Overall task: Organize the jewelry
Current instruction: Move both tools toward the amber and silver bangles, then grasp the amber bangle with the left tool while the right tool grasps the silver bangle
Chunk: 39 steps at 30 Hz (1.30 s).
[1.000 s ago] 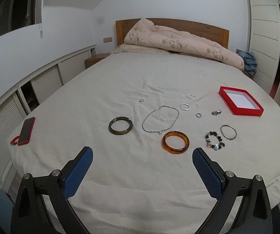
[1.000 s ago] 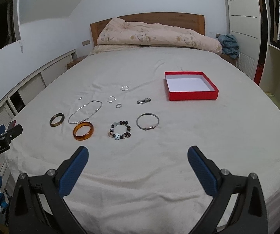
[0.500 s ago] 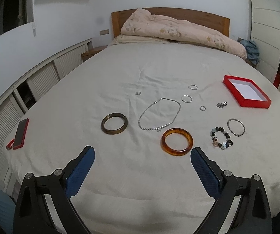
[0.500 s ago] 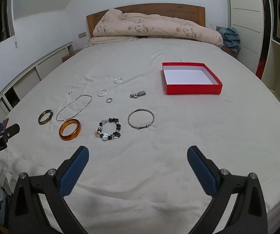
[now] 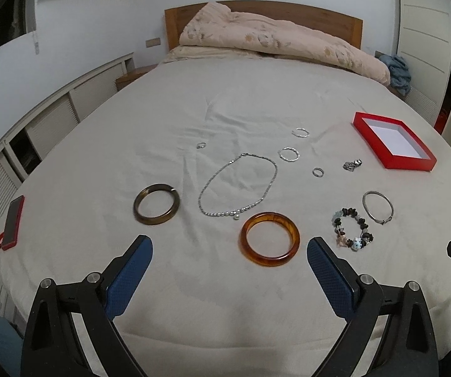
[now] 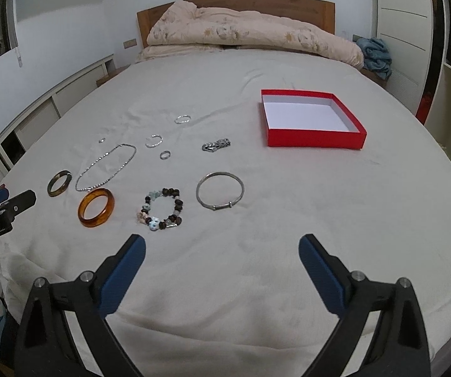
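Left wrist view: the left tongs (image 5: pixel 229 249) gape apart above the cream bed (image 5: pixel 131 125), the amber resin bangle (image 5: pixel 269 239) lying between their tips. Right wrist view: the right tongs (image 6: pixel 222 248) stand apart; the shallow red cardboard box (image 6: pixel 315 139) shows only its bare white floor, jewelry lying well left of it.

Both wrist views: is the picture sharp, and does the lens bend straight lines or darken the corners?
Left wrist view: the amber bangle and necklace look sharp; the bed bulges like a dome, corners are black. Right wrist view: the red box is crisp, its edges slightly bowed; light is dim and even, with soft shadows and no glare.
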### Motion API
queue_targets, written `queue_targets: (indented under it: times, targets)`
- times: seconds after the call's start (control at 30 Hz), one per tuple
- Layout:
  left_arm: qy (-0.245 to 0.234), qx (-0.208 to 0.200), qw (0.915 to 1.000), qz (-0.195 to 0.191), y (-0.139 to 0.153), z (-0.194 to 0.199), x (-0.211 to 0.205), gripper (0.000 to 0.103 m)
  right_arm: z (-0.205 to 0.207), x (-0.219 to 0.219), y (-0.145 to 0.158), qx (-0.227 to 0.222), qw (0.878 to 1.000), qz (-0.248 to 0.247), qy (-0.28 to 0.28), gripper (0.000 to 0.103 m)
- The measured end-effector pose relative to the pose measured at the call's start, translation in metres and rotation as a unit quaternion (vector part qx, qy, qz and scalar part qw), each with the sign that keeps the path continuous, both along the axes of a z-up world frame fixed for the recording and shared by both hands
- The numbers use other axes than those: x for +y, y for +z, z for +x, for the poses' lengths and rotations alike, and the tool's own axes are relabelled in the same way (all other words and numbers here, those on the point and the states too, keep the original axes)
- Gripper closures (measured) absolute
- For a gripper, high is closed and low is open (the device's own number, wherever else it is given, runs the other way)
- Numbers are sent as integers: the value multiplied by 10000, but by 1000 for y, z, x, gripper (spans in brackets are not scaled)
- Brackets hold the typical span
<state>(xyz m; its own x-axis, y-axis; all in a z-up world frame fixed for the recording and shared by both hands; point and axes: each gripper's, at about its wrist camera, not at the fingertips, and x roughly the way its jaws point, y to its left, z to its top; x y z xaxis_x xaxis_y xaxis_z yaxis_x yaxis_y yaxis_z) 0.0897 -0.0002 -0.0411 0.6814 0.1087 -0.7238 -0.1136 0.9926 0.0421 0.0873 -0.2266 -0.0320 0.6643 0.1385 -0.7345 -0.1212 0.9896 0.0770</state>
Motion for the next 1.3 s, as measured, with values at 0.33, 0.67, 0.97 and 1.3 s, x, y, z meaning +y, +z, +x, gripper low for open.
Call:
queue_targets:
  times: [0.33,0.67,0.97,1.3]
  targets:
    - [-56,193,9998,14,-16,30,-4,14,35,-6,-16,227,9997,37,102,28]
    - [-78,527,9986,55,-44,61,-5,18,84,-10,-36,375,9989,181,227,52]
    - [-101,796,9967,117,-68,82,-7,21,123,-11,-60,564,9976,185,346,53]
    - [-192,1058,9942,33,-90,91,-7,26,146,-11,-87,815,9956,188,429,61]
